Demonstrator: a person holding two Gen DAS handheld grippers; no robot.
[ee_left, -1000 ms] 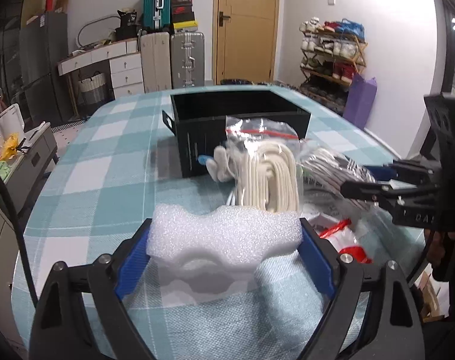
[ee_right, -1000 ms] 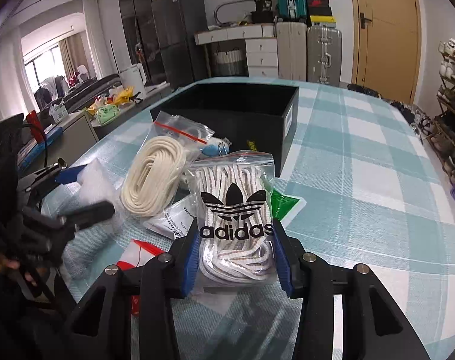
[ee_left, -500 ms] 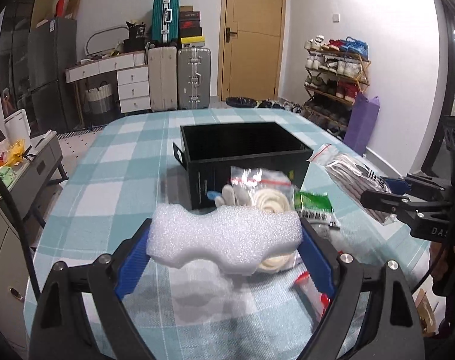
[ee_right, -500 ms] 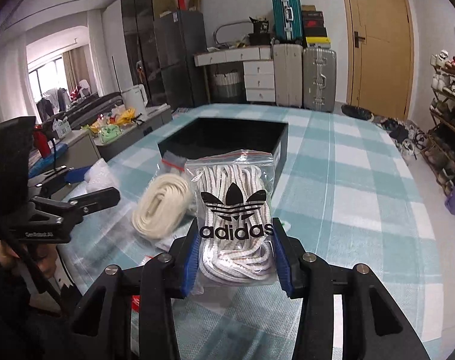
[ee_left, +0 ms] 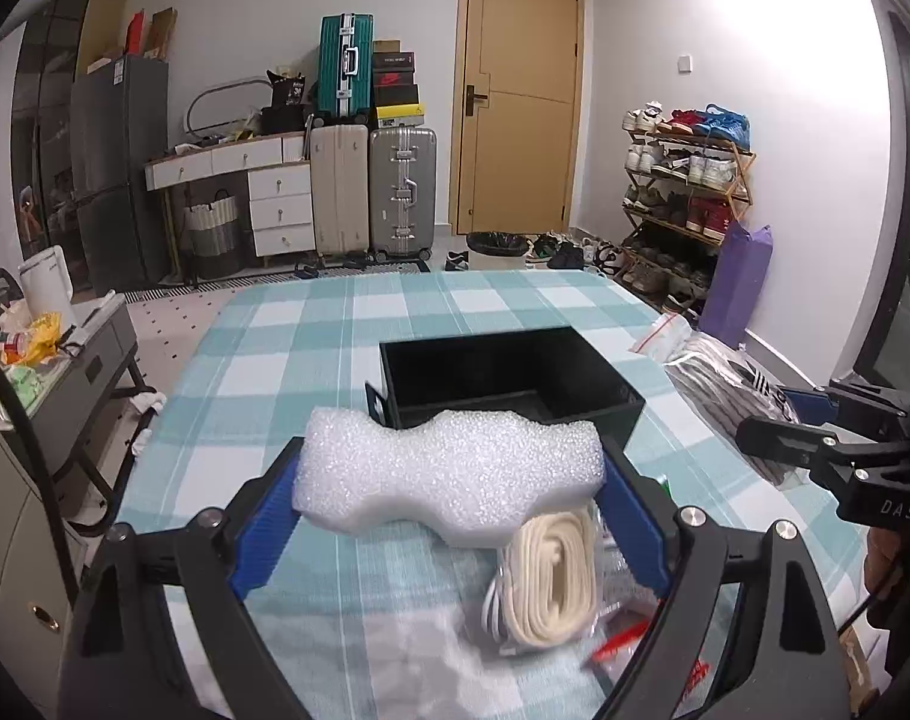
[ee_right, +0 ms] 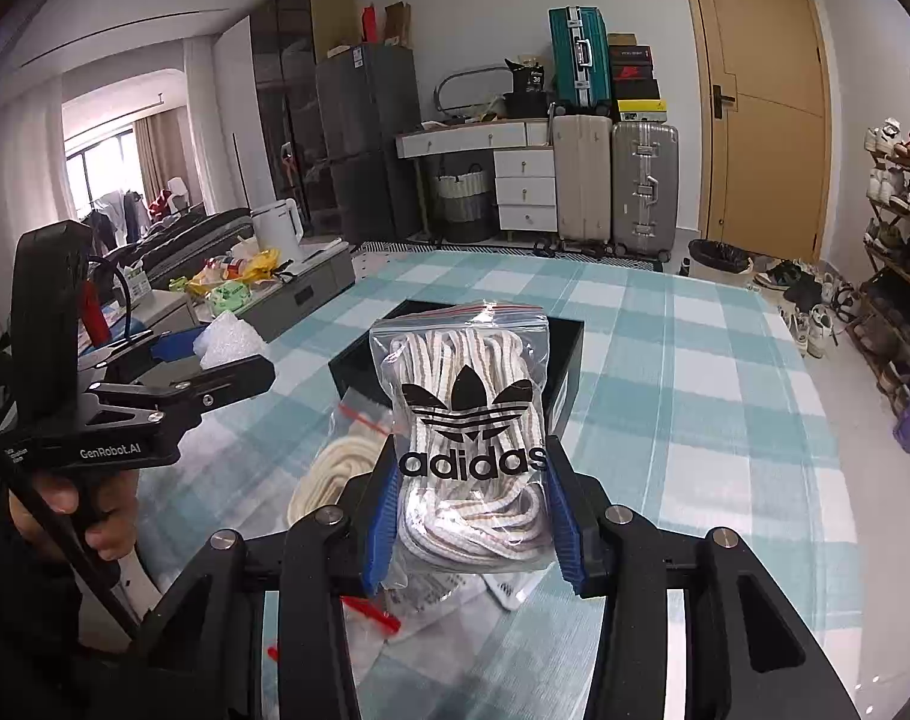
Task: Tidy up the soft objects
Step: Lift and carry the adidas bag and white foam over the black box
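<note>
Both grippers were clamped on loads held in the air near the black box [ee_left: 509, 378] on the checked tablecloth [ee_left: 311, 336]: the left gripper [ee_left: 449, 480] pinched a white foam block [ee_left: 449, 471] short of the box, the right gripper [ee_right: 470, 516] squeezed an adidas bag of laces [ee_right: 470, 414] beside it; a cream lace bundle [ee_left: 554, 576] lay below.

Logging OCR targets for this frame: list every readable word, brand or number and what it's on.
"adidas", with trefoil logo: on the zip bag of laces held in the right gripper.
"GenRobot.AI": on the left gripper body, right wrist view.
"DAS", cut off: on the right gripper's body in the left wrist view.
Shoebox stack labels and the fridge sticker: too small to read.
</note>
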